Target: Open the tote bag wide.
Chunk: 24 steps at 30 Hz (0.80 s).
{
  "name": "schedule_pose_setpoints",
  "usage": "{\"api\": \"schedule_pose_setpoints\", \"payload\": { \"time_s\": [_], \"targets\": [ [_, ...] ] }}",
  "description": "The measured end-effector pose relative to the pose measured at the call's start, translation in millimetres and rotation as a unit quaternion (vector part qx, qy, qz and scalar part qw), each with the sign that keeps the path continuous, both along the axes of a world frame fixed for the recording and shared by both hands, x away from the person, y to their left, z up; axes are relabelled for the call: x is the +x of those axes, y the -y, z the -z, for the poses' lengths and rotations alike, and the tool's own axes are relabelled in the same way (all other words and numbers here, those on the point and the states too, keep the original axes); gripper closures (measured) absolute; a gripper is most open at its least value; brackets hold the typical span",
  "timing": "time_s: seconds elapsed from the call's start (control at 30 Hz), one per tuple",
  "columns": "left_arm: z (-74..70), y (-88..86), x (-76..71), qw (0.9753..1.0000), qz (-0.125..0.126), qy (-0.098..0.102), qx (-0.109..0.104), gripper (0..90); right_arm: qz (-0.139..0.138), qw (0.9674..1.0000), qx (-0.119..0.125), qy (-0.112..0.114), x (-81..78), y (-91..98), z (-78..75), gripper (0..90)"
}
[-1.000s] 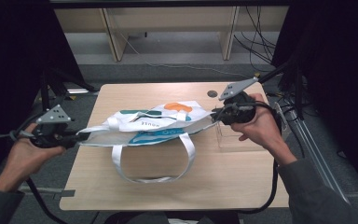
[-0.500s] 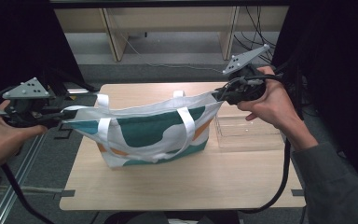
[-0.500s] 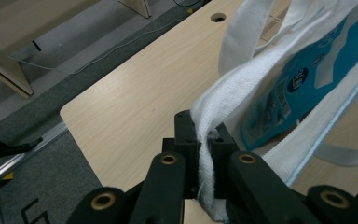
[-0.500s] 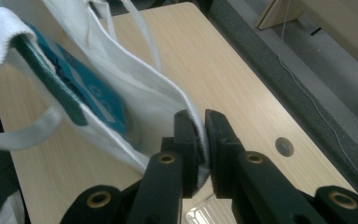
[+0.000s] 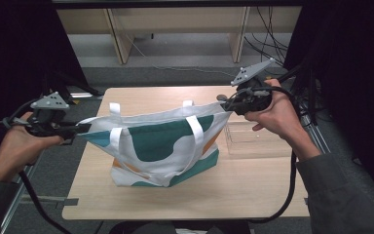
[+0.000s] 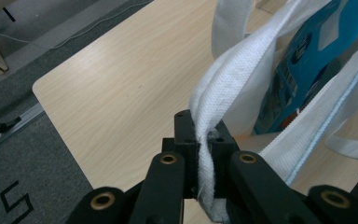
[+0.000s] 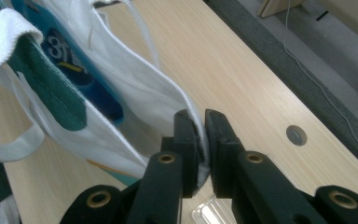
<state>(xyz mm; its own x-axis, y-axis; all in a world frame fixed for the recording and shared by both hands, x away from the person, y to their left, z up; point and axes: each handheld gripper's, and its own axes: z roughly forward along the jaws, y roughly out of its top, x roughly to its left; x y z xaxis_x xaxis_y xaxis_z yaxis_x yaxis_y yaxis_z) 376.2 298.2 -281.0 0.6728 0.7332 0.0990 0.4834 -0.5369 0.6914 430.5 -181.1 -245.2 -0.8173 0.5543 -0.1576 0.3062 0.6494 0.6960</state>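
Note:
A white tote bag (image 5: pixel 160 146) with teal and orange patches hangs upright over the table, stretched between both grippers, its bottom on or just above the wood. My left gripper (image 5: pixel 80 129) is shut on the bag's left top corner, and the folded white hem (image 6: pixel 204 140) is pinched between its jaws. My right gripper (image 5: pixel 226 105) is shut on the right top corner, with the hem (image 7: pixel 196 122) clamped between its jaws. Two white handles droop down the front. Inside the bag I see a blue packet (image 6: pixel 303 65), also the blue packet (image 7: pixel 70 65).
A clear plastic box (image 5: pixel 253 139) stands on the table (image 5: pixel 190 200) just right of the bag, below my right hand. The table has a round cable hole (image 7: pixel 297 135) near its far edge. Grey floor and wooden shelf legs lie beyond.
The bag lay flat on the table a second ago. Both grippers have lifted and pulled apart, so it now hangs upright and stretched wide; the last half second brought little further motion.

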Motion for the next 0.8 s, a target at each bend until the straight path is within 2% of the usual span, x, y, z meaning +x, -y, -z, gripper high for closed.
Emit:
{"api": "schedule_pose_setpoints", "payload": {
  "time_s": [0.03, 0.13, 0.17, 0.2, 0.27, 0.33, 0.37, 0.4, 0.47, 0.5, 0.57, 0.6, 0.63, 0.67, 0.7, 0.73, 0.77, 0.8],
  "targets": [
    [3.8, -0.5, 4.4, 0.9998, 0.014, 0.01, 0.008, 85.8, 0.0, 1.0, -0.003, -0.008, 1.0, 0.4, 2.8, 83.8],
    [16.2, 1.0, 9.0, 0.9998, 0.018, 0.004, 0.01, 85.7, 0.002, 0.9998, -0.01, -0.014, 4.6, 0.0, 16.8, 83.8],
    [20.5, 1.9, 9.8, 0.9998, 0.016, 0.0, 0.011, 85.7, 0.002, 0.9998, -0.01, -0.014, 4.6, 0.0, 16.8, 83.8],
    [25.2, 3.0, 10.3, 0.9998, 0.015, -0.002, 0.011, 85.7, 0.015, 0.9995, -0.014, -0.026, 5.0, -0.9, 25.4, 83.8],
    [35.0, 5.0, 10.0, 0.9999, 0.007, -0.015, 0.004, 85.7, 0.018, 0.9993, -0.015, -0.027, 5.6, -1.6, 29.9, 83.8],
    [42.6, 3.8, 13.0, 0.9997, 0.015, -0.015, 0.015, 85.7, 0.018, 0.9992, -0.017, -0.031, 8.2, -2.1, 39.1, 83.8],
    [47.0, 4.0, 14.2, 0.9996, 0.015, -0.015, 0.018, 85.6, 0.019, 0.999, -0.02, -0.035, 8.9, -3.0, 43.8, 83.8],
    [51.9, 5.7, 13.4, 0.9995, 0.006, -0.027, 0.013, 85.6, 0.021, 0.9987, -0.023, -0.04, 9.5, -4.0, 48.1, 83.7],
    [59.9, 6.2, 14.9, 0.9994, 0.011, -0.026, 0.019, 85.6, 0.019, 0.9984, -0.033, -0.043, 11.3, -5.0, 56.6, 83.8],
    [63.2, 5.8, 16.0, 0.9993, 0.015, -0.024, 0.025, 85.6, 0.021, 0.9983, -0.027, -0.047, 12.7, -4.6, 65.2, 83.7],
    [70.4, 6.7, 16.1, 0.9994, 0.01, -0.025, 0.022, 85.6, 0.02, 0.9983, -0.028, -0.048, 13.5, -3.8, 68.5, 83.7],
    [75.2, 8.2, 15.1, 0.9993, 0.001, -0.034, 0.014, 85.6, 0.019, 0.9984, -0.025, -0.046, 14.0, -3.6, 72.6, 83.7],
    [80.0, 8.6, 15.5, 0.999, 0.003, -0.04, 0.016, 85.6, 0.021, 0.9984, -0.023, -0.048, 14.0, -3.4, 76.1, 83.7],
    [84.2, 7.5, 18.2, 0.9986, 0.015, -0.04, 0.032, 85.6, 0.025, 0.998, -0.017, -0.055, 13.1, -4.0, 84.7, 83.7],
    [89.0, 7.3, 19.9, 0.9975, 0.024, -0.049, 0.046, 85.6, 0.025, 0.9977, -0.019, -0.06, 12.3, -4.7, 89.7, 83.7],
    [96.6, 10.3, 19.0, 0.9975, 0.009, -0.058, 0.04, 85.6, 0.024, 0.9973, -0.021, -0.066, 11.8, -6.0, 95.5, 83.7],
    [103.2, 11.6, 21.1, 0.9975, 0.011, -0.05, 0.048, 85.6, 0.024, 0.9973, -0.021, -0.066, 11.8, -6.0, 95.5, 83.7],
    [108.6, 11.9, 23.0, 0.9962, 0.02, -0.057, 0.062, 85.5, 0.023, 0.9968, -0.021, -0.074, 13.1, -5.9, 108.6, 83.7]
  ]
}}
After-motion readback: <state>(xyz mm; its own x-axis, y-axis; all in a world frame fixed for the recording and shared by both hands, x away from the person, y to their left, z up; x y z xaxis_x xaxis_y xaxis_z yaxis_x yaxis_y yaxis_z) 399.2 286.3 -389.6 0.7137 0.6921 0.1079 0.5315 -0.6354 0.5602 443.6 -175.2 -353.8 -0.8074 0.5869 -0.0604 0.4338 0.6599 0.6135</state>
